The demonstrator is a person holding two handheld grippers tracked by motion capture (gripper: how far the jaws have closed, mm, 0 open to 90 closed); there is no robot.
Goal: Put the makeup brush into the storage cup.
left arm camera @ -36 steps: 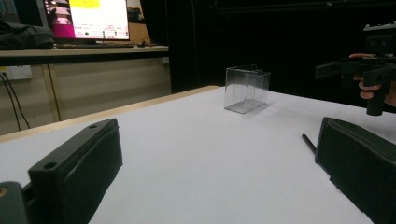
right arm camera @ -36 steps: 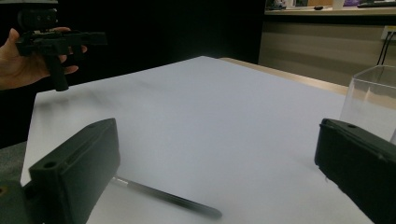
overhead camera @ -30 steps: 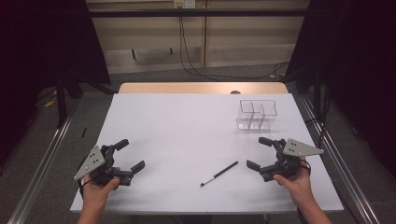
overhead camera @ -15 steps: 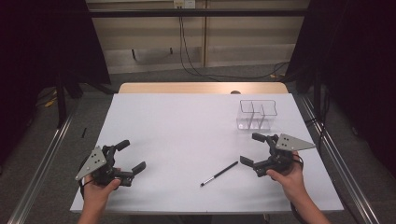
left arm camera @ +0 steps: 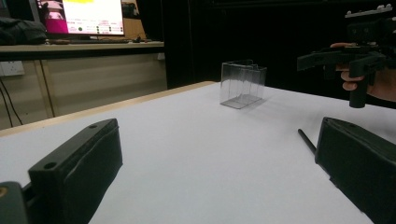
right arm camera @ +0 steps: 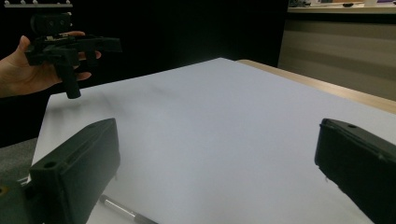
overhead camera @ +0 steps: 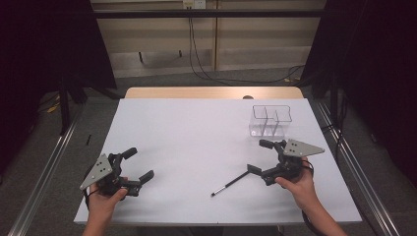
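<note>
The right gripper [overhead camera: 260, 156], jaws wide to straddle it, hangs beside the pen [overhead camera: 230, 184] near the tabletop's [overhead camera: 196, 132] front edge.

In the right gripper view, the pen [right arm camera: 122, 211] is cut off by the bottom edge and partly hidden behind the left-hand jaw; its tip cannot be seen.

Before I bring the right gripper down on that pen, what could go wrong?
The pen is thin and lies flat on the table, so the open right gripper could roll it aside or scrape the surface. One jaw already sits close over its end. The clear organizer stands just behind the gripper; a careless lift could knock it.
</note>
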